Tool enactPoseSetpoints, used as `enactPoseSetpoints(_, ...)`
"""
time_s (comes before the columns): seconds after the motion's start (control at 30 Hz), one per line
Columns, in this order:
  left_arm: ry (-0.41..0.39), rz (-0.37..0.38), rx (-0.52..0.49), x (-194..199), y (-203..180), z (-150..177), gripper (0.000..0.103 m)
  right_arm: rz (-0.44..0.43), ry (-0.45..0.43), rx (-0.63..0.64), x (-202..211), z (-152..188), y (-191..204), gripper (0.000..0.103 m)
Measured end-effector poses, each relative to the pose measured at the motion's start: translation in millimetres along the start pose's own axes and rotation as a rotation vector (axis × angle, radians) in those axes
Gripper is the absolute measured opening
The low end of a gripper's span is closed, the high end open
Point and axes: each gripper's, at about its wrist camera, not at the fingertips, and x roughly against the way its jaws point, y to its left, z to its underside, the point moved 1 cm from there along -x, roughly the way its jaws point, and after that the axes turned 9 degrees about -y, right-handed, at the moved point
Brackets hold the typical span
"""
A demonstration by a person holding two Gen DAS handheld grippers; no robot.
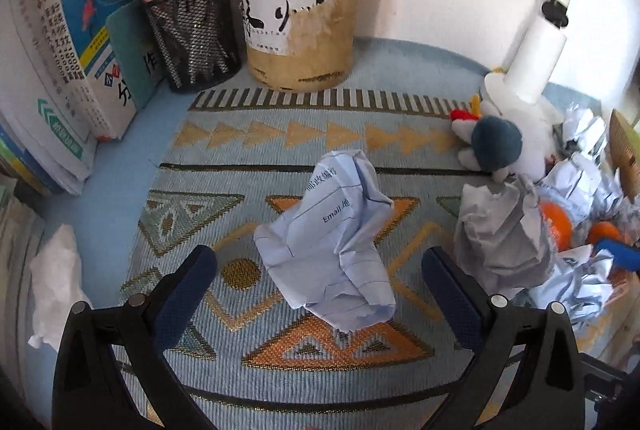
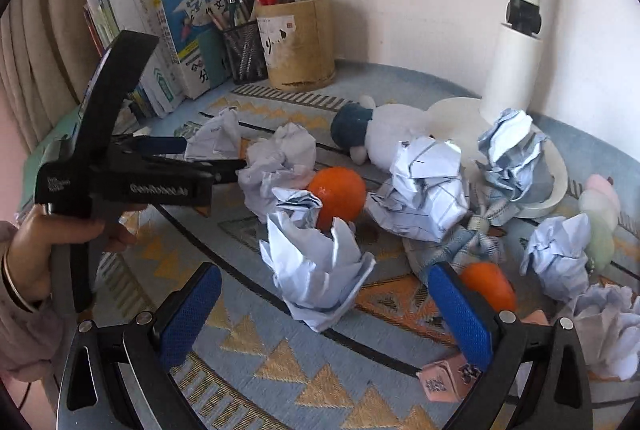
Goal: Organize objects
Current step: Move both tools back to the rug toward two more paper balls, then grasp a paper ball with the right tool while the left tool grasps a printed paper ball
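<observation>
crumpled paper fills the left wrist view: one printed paper ball (image 1: 332, 242) lies on the woven patterned mat (image 1: 120, 230), between the spread fingers of the left gripper (image 1: 320, 270) and touching neither pad. its long axis runs roughly away from the camera, tilted a little left to right, with its narrower end toward the cardboard pen pot (image 1: 300, 17). a mesh pen cup (image 1: 196, 37) and leaning books (image 1: 80, 29) stand at the back.

in the right wrist view, the right gripper (image 2: 324, 306) is also wide open, and a second paper wad (image 2: 316, 262) sits between its fingers, just in front of an orange (image 2: 338, 195). this wad is lumpy, slightly taller than wide, with no clear heading. the left gripper (image 2: 224, 161) shows side-on, held by a hand (image 2: 52, 242), reaching toward the first ball (image 2: 216, 137). more wads, a plush toy (image 2: 372, 133) and a lamp base (image 2: 456, 113) crowd the mat.

my judgement: the step in hand is lining up on paper scraps. next, each gripper needs to close across its wad's narrow width.
</observation>
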Motion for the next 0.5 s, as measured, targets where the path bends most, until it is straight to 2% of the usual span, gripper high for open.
enactPoseSetpoints(0.17, 0.002, -0.011, 0.003, 3.1, -3.4, 2.4, 0.103, 0.04, 0.022, 0.068, -7.2, 5.2, 10.3, 0.103)
enactPoseSetpoints(0.27, 0.002, -0.012, 0.004, 5.9, -5.0, 4.2, 0.103, 0.054, 0.031, 0.083, -9.1, 4.5, 13.2, 0.096)
enactPoseSetpoints(0.33, 0.002, -0.012, 0.004, 5.3, -4.7, 3.5, 0.103, 0.079, 0.024, 0.08, -8.4, 2.8, 11.3, 0.078)
enactPoseSetpoints(0.47, 0.001, -0.013, 0.005, 7.9, -6.6, 5.1, 0.103, 0.124, 0.004, 0.062, -3.5, -0.4, 4.5, 0.055)
enactPoseSetpoints(0.5, -0.002, -0.012, 0.006, 9.6, -7.0, 5.7, 0.096, 0.131, 0.002, 0.07, -2.9, -0.3, 5.5, 0.04)
